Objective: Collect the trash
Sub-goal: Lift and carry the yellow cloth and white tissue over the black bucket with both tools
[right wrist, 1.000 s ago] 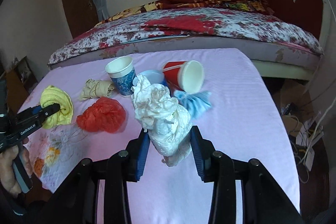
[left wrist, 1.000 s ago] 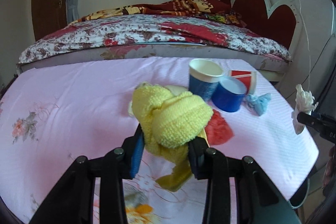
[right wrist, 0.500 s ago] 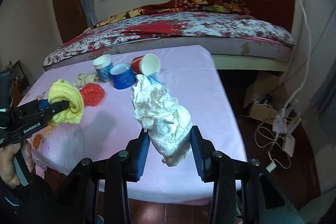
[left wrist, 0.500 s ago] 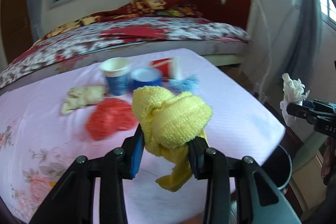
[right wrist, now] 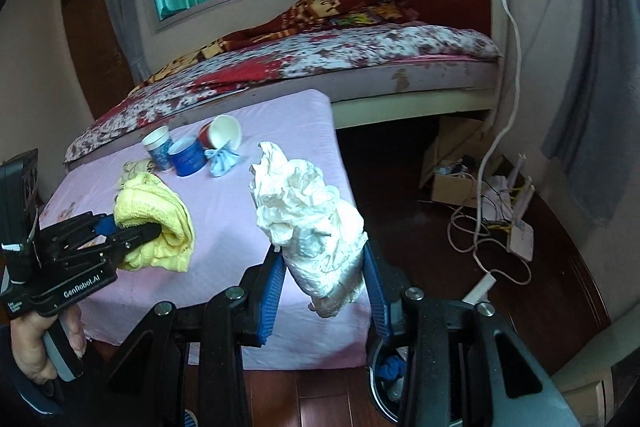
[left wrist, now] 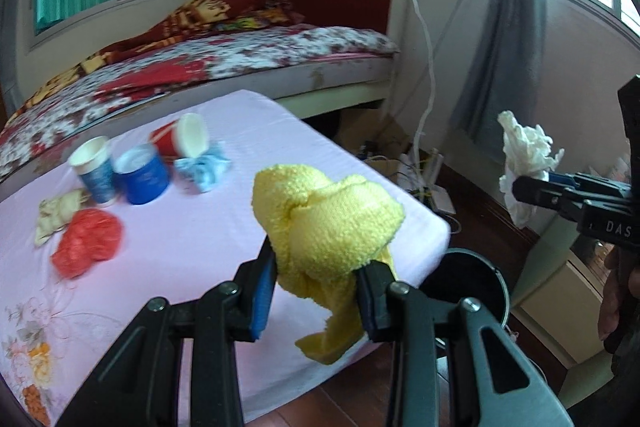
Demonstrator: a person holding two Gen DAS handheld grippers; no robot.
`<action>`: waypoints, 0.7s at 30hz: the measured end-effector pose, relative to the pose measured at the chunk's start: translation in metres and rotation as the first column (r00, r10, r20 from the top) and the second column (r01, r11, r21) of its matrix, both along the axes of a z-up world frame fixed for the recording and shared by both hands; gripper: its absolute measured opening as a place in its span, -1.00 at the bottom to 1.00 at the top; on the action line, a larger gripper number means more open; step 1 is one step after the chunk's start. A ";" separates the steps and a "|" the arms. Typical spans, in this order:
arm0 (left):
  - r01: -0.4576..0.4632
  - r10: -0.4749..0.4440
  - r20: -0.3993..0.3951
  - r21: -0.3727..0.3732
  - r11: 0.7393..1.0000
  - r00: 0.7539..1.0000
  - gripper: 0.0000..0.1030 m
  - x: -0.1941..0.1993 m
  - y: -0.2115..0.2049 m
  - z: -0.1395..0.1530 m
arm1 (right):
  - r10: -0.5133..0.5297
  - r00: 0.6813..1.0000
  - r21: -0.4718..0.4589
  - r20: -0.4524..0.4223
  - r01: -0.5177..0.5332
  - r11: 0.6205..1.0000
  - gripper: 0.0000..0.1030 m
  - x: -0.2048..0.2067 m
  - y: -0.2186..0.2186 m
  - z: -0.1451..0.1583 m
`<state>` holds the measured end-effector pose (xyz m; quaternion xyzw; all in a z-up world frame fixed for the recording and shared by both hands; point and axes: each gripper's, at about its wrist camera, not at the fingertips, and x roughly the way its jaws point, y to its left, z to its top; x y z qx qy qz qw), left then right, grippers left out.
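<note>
My left gripper (left wrist: 316, 287) is clamped on a yellow cloth (left wrist: 328, 227), both pads pressed into its bunched middle while a loose tail hangs below the fingers. My right gripper (right wrist: 324, 275) is clamped the same way on a crumpled white tissue (right wrist: 308, 219), which stands up above the pads and bulges between them. Each gripper shows in the other's view: my left hand (right wrist: 36, 347) grips the handle at the left edge of the right camera, the yellow cloth pinched at its tip, and the tissue shows at the right edge of the left camera, off the table's side. Below and between the two grippers a black bin (left wrist: 472, 279) stands on the dark wood floor just beside the table's near corner; in the right view something blue lies inside it. The table wears a pink sheet (left wrist: 200, 211), and on it, well behind the grippers, lie a red wad (left wrist: 88, 243), a beige wad (left wrist: 56, 211), an upright patterned cup (left wrist: 94, 171), a blue tub (left wrist: 140, 175), a red cup (left wrist: 180, 139) on its side and a pale blue wad (left wrist: 204, 171) touching it. Behind the table is a bed (right wrist: 320, 59) with a floral cover.
</note>
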<state>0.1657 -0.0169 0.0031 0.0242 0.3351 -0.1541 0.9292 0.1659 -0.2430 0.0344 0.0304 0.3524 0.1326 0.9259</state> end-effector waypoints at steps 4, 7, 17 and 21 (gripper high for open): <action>0.051 -0.051 -0.003 0.004 0.999 0.999 -0.28 -0.004 -0.028 -0.001 | -0.032 0.999 -0.001 0.000 0.032 0.999 -0.20 -0.006 -0.019 0.000; 0.079 -0.079 -0.005 0.003 0.997 0.997 -0.28 -0.005 -0.041 -0.001 | -0.050 0.999 -0.001 -0.010 0.050 0.999 -0.20 -0.010 -0.029 -0.005; 0.173 -0.173 -0.031 -0.002 0.985 0.984 -0.29 -0.007 -0.089 -0.014 | -0.097 0.995 -0.028 -0.035 0.096 0.995 -0.20 -0.027 -0.060 -0.023; 0.210 -0.209 -0.051 0.000 0.978 0.976 -0.29 -0.007 -0.110 -0.023 | -0.118 0.992 -0.039 -0.052 0.116 0.992 -0.20 -0.032 -0.074 -0.033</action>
